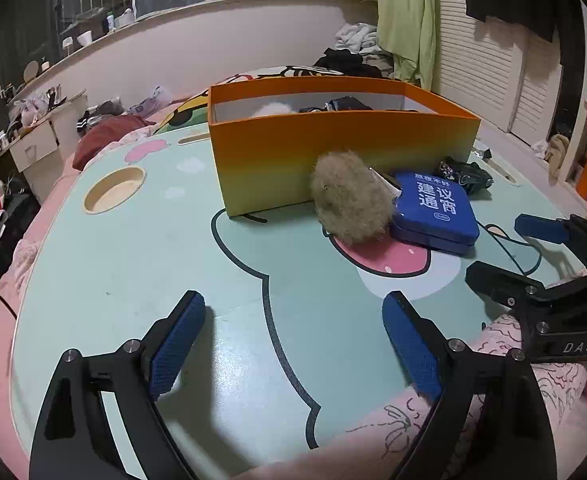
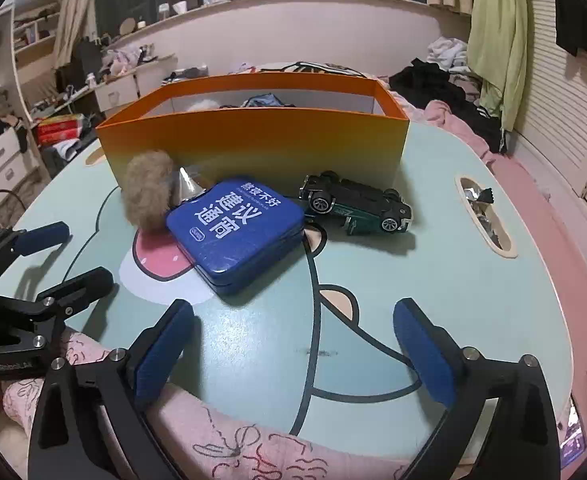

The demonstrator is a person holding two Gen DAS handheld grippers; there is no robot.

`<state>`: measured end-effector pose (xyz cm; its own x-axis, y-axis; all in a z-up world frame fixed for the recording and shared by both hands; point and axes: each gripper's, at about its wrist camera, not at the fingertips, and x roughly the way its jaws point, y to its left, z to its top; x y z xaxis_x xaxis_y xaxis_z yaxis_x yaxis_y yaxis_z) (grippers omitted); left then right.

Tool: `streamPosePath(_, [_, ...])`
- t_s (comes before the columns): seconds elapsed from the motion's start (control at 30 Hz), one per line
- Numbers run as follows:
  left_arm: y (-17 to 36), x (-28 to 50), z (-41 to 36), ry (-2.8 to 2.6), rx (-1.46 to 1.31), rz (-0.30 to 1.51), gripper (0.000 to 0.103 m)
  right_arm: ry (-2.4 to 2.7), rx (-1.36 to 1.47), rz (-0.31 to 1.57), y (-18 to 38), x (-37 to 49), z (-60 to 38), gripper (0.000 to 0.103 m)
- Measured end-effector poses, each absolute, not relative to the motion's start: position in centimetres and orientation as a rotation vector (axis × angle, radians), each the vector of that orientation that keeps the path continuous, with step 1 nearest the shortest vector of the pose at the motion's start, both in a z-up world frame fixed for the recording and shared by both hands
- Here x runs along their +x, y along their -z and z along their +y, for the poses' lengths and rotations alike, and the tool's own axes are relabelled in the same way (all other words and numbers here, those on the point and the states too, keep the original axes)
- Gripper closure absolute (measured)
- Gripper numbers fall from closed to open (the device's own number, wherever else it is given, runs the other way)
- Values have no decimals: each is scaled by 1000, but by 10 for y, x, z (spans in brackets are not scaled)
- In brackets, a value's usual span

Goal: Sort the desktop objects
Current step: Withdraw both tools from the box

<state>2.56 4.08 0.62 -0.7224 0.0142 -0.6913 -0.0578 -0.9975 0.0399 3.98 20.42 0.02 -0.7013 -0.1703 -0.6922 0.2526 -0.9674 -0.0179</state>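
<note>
Both claws hovered with jaws apart, left gripper (image 1: 293, 344) and right gripper (image 2: 293, 348) holding nothing. The fluffy tan pompom (image 2: 147, 192) touched the blue square tin (image 2: 235, 234) (green toy car (image 2: 355, 204) overturned beside it), before the orange cardboard box (image 2: 253, 140).

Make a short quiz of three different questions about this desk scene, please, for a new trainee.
1. True or false: the toy car stands upright on its wheels.
2. Multiple choice: what touches the blue tin on its left side in the right wrist view? A) the toy car B) the furry ball C) the left gripper
3. Fill in: the orange box stands ____ the three loose objects, as both cameras see it.

Key
1. False: it lies overturned, wheels up.
2. B.
3. Behind.

Note: the right gripper and the left one are both open and hold nothing.
</note>
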Motion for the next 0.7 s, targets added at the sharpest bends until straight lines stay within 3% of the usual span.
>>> streamPosePath(0.7, [-5,26,44,-2874,-1157,92,10,2687,1070,162,-3,46,198,2])
